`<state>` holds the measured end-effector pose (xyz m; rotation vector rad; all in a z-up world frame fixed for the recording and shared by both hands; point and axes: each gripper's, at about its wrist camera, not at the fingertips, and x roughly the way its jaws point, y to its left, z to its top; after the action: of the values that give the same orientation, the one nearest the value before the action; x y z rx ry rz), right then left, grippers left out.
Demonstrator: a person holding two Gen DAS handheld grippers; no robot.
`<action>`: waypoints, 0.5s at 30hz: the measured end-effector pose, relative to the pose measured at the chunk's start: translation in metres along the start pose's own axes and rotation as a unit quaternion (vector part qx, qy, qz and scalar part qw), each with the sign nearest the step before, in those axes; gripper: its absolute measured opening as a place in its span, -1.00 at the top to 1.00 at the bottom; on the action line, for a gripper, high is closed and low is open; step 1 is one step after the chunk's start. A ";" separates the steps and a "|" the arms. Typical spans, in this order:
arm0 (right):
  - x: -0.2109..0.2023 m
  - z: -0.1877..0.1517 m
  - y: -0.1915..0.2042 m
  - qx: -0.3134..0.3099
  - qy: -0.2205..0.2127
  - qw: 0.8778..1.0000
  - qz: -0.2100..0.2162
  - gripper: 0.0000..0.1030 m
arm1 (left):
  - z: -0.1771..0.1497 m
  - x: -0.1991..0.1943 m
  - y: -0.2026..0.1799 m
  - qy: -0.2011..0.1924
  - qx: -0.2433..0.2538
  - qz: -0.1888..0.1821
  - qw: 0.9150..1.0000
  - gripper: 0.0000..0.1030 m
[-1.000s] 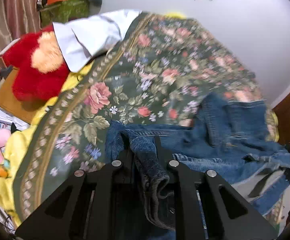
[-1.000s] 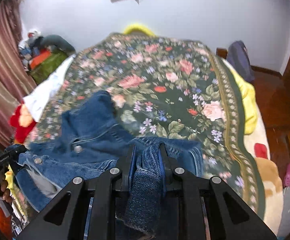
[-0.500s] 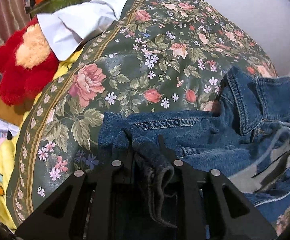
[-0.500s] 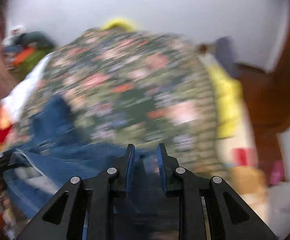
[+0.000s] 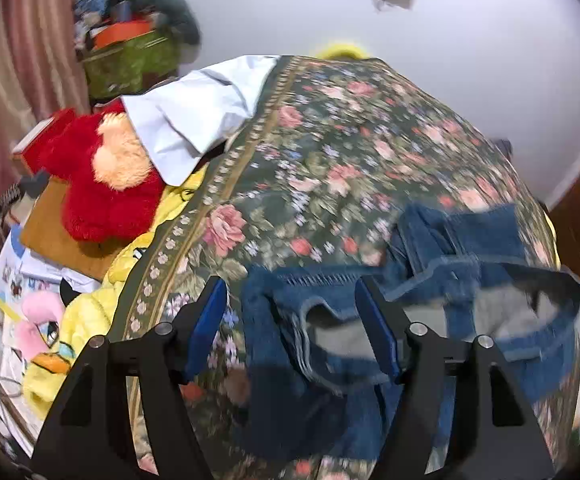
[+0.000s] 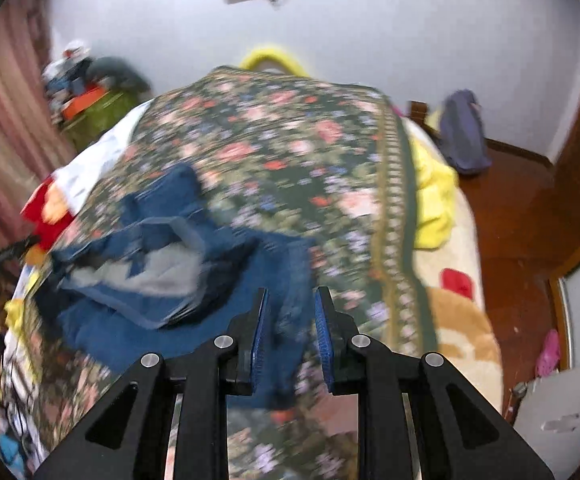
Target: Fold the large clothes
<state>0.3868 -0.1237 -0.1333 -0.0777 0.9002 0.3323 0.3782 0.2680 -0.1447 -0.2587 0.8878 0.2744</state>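
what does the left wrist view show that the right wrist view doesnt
Only the left wrist view shows the pink and yellow soft toys and the brown board under the red plush, plus the left hand-held gripper, jaws wide apart. Only the right wrist view shows the purple garment, the wooden floor and the right hand-held gripper, with denim between its jaws. Both show the denim jacket, floral bedspread, red plush and white cloth.

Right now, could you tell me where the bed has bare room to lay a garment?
Free: the floral bedspread beyond the denim jacket, up to the wall. Crowded: the left edge, with the white shirt and red plush toy.
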 end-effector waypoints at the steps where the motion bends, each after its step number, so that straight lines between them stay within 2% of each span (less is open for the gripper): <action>1: 0.000 -0.005 0.012 -0.014 0.001 1.000 0.004 0.64 | -0.006 -0.004 -0.005 0.006 0.018 0.000 1.000 -0.30; 4: 0.003 -0.018 0.042 -0.043 0.009 0.999 0.017 0.64 | -0.027 -0.008 -0.023 0.018 0.067 0.002 0.998 -0.33; 9: 0.021 -0.035 0.089 -0.087 0.034 0.995 0.047 0.64 | -0.075 0.001 -0.052 0.052 0.127 -0.016 0.990 -0.39; 15: 0.067 -0.052 0.129 -0.134 0.071 0.987 0.044 0.64 | -0.108 0.036 -0.079 0.097 0.160 -0.033 0.982 -0.39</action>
<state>0.3457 0.0047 -0.2088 -0.3140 0.9975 0.5353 0.3490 0.1628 -0.2297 -0.0140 1.0980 0.0424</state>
